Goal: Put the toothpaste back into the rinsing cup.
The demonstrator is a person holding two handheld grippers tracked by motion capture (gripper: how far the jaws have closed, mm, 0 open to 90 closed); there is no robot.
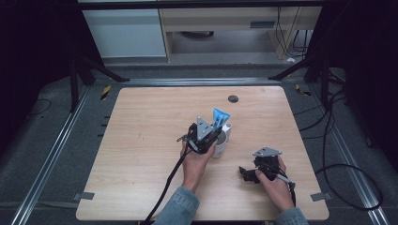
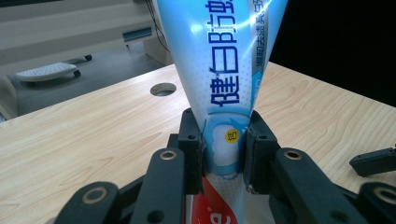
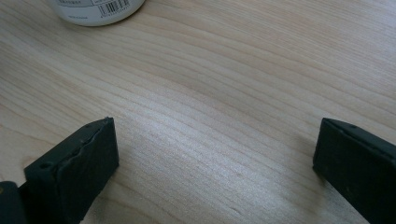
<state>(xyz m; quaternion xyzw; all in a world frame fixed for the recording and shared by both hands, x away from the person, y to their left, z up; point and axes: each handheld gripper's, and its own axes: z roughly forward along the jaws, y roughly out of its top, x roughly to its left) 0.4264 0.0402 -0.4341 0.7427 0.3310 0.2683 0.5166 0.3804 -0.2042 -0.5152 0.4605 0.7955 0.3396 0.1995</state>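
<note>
A blue and white toothpaste tube (image 1: 219, 117) stands upright in a white cup (image 1: 221, 145) near the table's middle. My left gripper (image 1: 212, 136) is shut on the tube's lower part. In the left gripper view the tube (image 2: 224, 70) rises between the jaws of my left gripper (image 2: 224, 147), with blue print on it and red near the bottom. My right gripper (image 1: 245, 173) rests low over the table, right of the cup and nearer the front, pointing left. Its jaws stand wide apart over bare wood in the right gripper view (image 3: 215, 158). The cup's base (image 3: 98, 9) shows at the top left there.
The wooden table (image 1: 141, 140) has a round cable hole (image 1: 233, 98) near its far edge, also visible in the left gripper view (image 2: 163, 88). Cables trail from both grippers toward the front edge. Dark floor and rails surround the table.
</note>
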